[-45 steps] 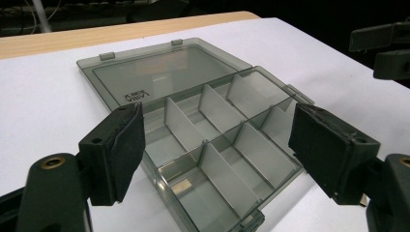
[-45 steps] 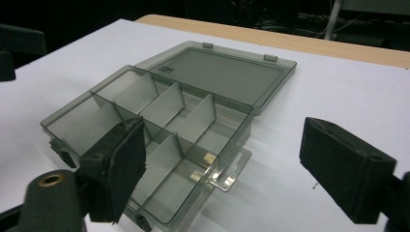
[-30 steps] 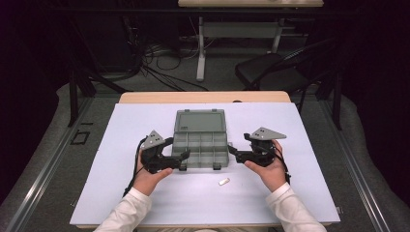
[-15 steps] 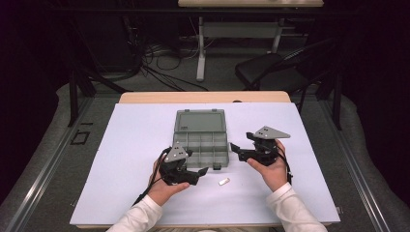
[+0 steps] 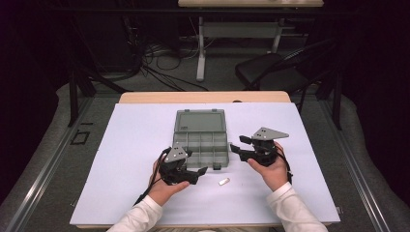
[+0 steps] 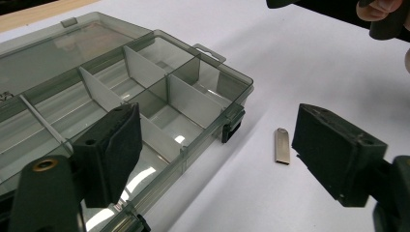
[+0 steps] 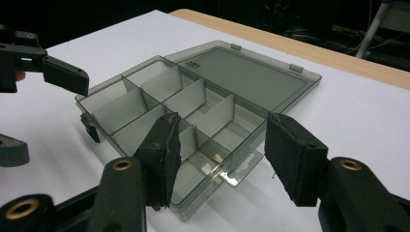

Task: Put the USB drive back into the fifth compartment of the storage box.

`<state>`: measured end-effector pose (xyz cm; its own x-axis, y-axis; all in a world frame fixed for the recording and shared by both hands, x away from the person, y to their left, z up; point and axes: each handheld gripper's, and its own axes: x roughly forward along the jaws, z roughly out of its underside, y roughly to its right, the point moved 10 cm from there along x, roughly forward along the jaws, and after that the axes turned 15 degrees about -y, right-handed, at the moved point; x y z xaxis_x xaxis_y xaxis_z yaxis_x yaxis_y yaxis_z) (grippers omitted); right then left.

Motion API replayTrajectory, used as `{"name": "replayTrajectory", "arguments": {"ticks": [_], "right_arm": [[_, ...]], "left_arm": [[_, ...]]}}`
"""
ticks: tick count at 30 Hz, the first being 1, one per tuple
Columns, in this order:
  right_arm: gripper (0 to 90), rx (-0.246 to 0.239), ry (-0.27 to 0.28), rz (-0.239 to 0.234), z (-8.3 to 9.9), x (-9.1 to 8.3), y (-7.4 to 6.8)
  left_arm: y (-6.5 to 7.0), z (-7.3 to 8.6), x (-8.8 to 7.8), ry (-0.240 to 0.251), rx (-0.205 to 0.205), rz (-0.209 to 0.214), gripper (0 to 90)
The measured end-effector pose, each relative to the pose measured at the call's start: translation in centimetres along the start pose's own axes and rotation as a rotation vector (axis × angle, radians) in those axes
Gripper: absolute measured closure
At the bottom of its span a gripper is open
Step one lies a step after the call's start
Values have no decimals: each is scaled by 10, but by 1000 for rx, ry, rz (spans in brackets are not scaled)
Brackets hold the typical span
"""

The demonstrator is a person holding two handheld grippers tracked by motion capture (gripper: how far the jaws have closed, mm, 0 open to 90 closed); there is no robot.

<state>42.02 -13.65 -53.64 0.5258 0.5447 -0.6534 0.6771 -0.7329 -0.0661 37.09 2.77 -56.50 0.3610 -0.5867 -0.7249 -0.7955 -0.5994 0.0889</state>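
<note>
High view: one grey see-through compartment box (image 5: 201, 139) lies open at mid tabletop (image 5: 125, 145), lid laid flat on its far side, and one small silver metal piece (image 5: 223, 181) sits on the white sheet just off the box's near right corner. Left tool (image 5: 202, 171) is low at the box's near left corner, jaw tips toward the metal piece; right tool (image 5: 235, 147) is just off the box's right edge. Left gripper view gives what the high view cannot: the metal piece (image 6: 282, 145) is a flat oblong, lying bare on the sheet between the two pads, nearer the right-hand one and touching neither; the left-hand pad hangs over the box's (image 6: 145, 106) near edge, and a dark latch shows on the box corner. Right gripper view shows the dividers closely and a clear tab at the box's (image 7: 193, 106) near edge, which sits between the pads; the pads are close to the wall, though contact with it cannot be told. Count: two tools, one box, one metal piece. Left tool (image 6: 212, 159) jaws wide apart, gripping nothing. Right tool (image 7: 220, 154) jaws have just been closing, about half apart now, with the box's edge between them.
</note>
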Motion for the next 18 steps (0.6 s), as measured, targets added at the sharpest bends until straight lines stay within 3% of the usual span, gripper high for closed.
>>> {"name": "replayTrajectory", "arguments": {"ticks": [3, 9, 14, 18], "right_arm": [[452, 3, -4, 7, 1, 0, 0], [387, 24, 0, 30, 1, 1, 4], [370, 36, 3, 42, 1, 0, 8], [342, 54, 11, 58, 2, 0, 12]], "left_arm": [[1, 1, 2, -1, 9, -5, 243], [10, 1, 13, -13, -2, 28, 296], [22, 0, 26, -30, 36, 34, 401], [28, -3, 35, -45, 53, 29, 409]]}}
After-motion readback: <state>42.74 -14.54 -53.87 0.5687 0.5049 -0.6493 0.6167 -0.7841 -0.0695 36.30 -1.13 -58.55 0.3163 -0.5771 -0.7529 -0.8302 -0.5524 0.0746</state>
